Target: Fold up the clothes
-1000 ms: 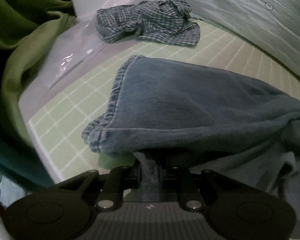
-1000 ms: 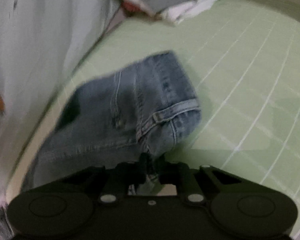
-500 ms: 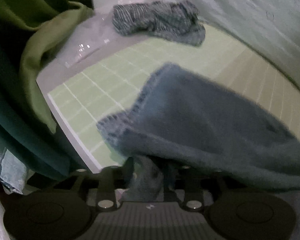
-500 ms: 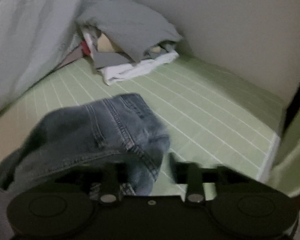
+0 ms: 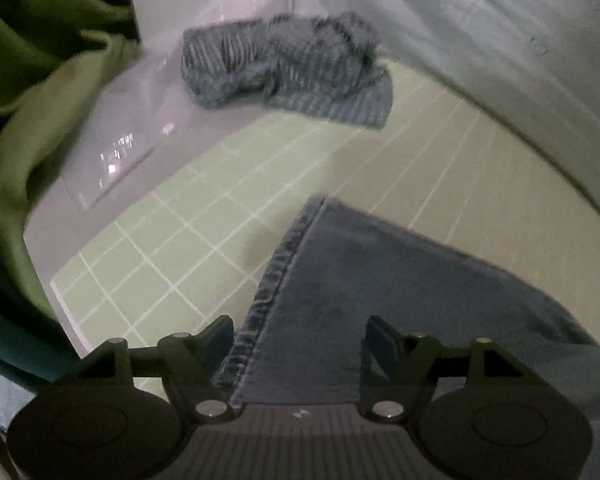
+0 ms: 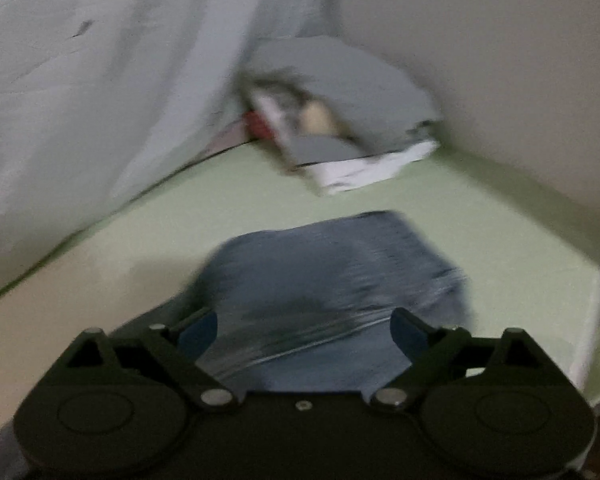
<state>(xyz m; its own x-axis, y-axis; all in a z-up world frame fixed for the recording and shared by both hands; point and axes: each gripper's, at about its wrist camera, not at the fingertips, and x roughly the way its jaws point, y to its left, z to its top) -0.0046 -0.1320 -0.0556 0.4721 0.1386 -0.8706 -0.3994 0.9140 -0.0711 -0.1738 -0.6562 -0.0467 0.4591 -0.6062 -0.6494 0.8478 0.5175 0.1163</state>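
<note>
Both grippers, left gripper [image 5: 300,340] and right gripper [image 6: 304,328], hang spread and empty over jeans [image 6: 332,280] lying on green mat [image 5: 148,264] (blurry); loose fold could spring open.

Faded blue denim jeans [image 5: 400,280], matt green gridded mat [image 5: 204,240], crumpled checked cotton cloth [image 5: 284,64], glossy clear plastic sheet [image 5: 140,120]

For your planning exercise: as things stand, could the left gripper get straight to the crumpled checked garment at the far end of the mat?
Probably yes. The left gripper is open and holds nothing, and bare green mat lies between it and the checked garment. Only the jeans beneath its fingers lie close.
</note>
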